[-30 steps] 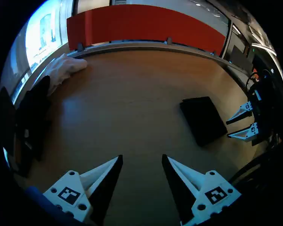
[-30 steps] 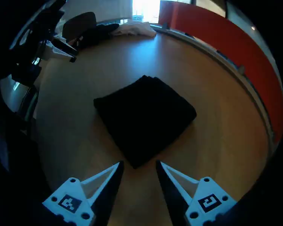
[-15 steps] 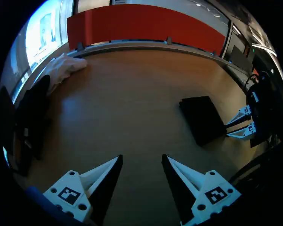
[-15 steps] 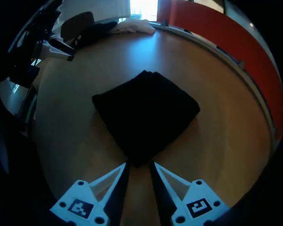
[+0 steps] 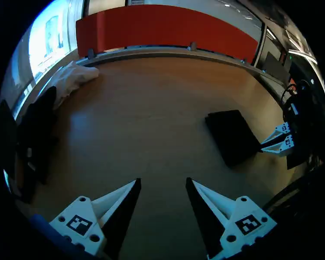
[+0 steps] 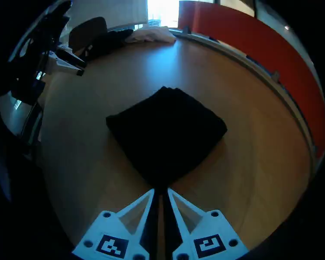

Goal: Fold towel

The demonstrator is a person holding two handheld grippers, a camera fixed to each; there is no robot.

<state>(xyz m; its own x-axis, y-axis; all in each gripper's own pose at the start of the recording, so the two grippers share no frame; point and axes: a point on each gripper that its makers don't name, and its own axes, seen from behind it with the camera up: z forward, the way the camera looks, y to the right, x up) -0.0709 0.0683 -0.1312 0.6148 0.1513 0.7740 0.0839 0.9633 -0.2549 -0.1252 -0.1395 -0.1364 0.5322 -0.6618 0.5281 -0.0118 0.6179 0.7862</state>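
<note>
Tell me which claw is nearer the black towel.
Right. The right claw is closed on the near corner of the black towel; the left claw hangs open over the table, well apart from it.

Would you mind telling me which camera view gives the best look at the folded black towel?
The right gripper view: the folded black towel lies large at its centre, its outline clear, the right tongs closed on its near corner. The left gripper view shows it small and foreshortened at the far right.
</note>
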